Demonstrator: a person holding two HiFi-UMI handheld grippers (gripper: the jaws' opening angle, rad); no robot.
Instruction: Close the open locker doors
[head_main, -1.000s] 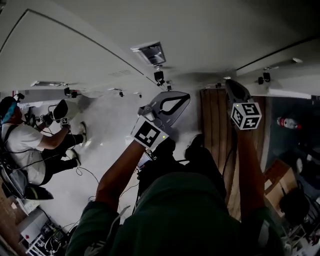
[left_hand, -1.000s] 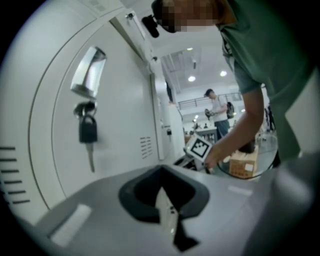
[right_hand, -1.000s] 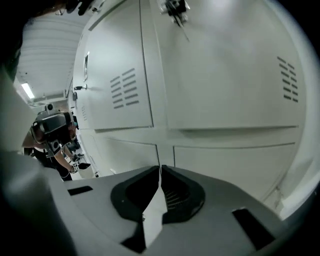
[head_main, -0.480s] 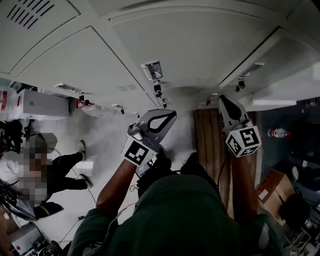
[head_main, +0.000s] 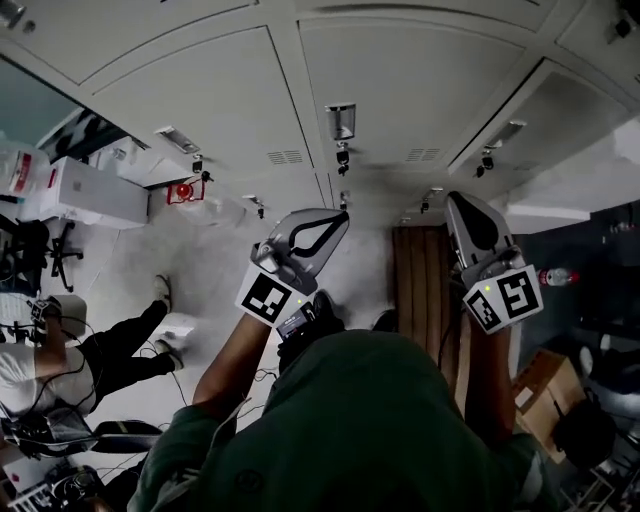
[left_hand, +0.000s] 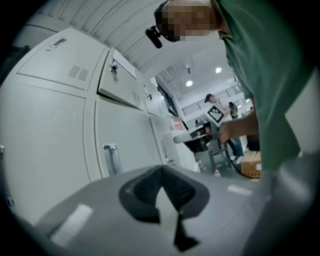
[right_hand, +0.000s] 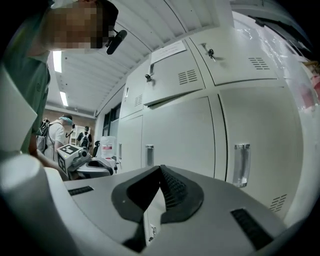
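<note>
A wall of white locker doors (head_main: 400, 80) fills the top of the head view. In the left gripper view a small upper door (left_hand: 119, 80) with a key in its lock stands ajar, above a tall door with a chrome handle (left_hand: 111, 159). In the right gripper view an upper door (right_hand: 172, 75) with a paper sheet on it also hangs slightly out from its frame. My left gripper (head_main: 343, 216) (left_hand: 161, 169) and right gripper (head_main: 456, 198) (right_hand: 160, 167) are both raised toward the lockers, short of the doors. Both are shut, with nothing between the jaws.
A second person (head_main: 60, 365) sits on the floor at the left among cables. White boxes (head_main: 85, 190) stand beside the lockers. A wooden panel (head_main: 425, 275) and a cardboard box (head_main: 545, 385) lie lower right. More chrome handles (right_hand: 241, 164) line the tall doors.
The head view has swung up so the lockers fill more of the frame. Both grippers sit lower in it. They stay shut and empty.
</note>
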